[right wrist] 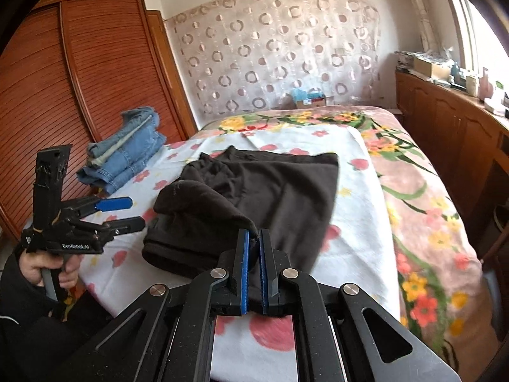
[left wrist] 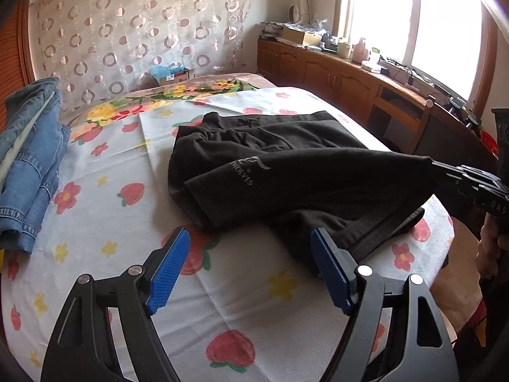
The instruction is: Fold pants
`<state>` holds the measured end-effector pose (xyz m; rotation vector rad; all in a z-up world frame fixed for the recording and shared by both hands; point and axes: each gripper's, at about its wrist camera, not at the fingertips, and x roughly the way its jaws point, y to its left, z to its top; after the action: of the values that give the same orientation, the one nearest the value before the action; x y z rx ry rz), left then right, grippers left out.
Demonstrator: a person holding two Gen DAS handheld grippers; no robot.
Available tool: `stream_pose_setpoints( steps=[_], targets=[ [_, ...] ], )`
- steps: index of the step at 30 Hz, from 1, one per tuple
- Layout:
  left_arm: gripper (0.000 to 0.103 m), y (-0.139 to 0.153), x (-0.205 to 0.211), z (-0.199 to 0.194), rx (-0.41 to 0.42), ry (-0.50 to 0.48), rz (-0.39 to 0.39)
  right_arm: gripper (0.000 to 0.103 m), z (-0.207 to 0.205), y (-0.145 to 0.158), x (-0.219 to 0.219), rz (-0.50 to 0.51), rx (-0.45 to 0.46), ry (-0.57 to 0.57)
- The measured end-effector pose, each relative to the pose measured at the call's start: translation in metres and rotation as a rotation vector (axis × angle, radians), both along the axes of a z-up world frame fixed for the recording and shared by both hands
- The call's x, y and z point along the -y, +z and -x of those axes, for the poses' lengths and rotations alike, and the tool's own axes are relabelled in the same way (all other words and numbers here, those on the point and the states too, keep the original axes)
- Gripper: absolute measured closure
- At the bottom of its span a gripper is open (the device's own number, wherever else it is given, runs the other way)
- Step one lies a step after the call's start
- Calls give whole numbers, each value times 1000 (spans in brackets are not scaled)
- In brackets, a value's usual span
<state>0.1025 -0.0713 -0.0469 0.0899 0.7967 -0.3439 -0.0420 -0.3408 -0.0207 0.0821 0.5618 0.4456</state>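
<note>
Black pants with a grey logo lie partly folded on a white strawberry-print sheet on the bed. My left gripper is open and empty, just above the sheet at the near edge of the pants. It also shows in the right wrist view, open at the left. My right gripper is shut on a corner of the black pants and lifts that part off the bed. In the left wrist view the right gripper pinches the raised cloth at the right.
A stack of folded blue jeans lies at the bed's left side. A floral blanket covers the rest of the bed. Wooden cabinets with clutter run under the window on the right. A louvred wardrobe stands left.
</note>
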Motion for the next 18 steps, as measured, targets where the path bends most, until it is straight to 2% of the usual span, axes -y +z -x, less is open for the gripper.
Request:
stream_pose_setpoints(
  steps=[6, 14, 18],
  targets=[
    [24, -2, 4, -3, -9, -5, -4, 97, 4, -16, 3, 17, -68, -4],
    [24, -3, 0, -3, -8, 10, -6, 97, 0, -27, 2, 48, -96, -29],
    [24, -1, -11, -3, 4, 32, 1, 81, 3, -21, 1, 61, -73, -42]
  ],
)
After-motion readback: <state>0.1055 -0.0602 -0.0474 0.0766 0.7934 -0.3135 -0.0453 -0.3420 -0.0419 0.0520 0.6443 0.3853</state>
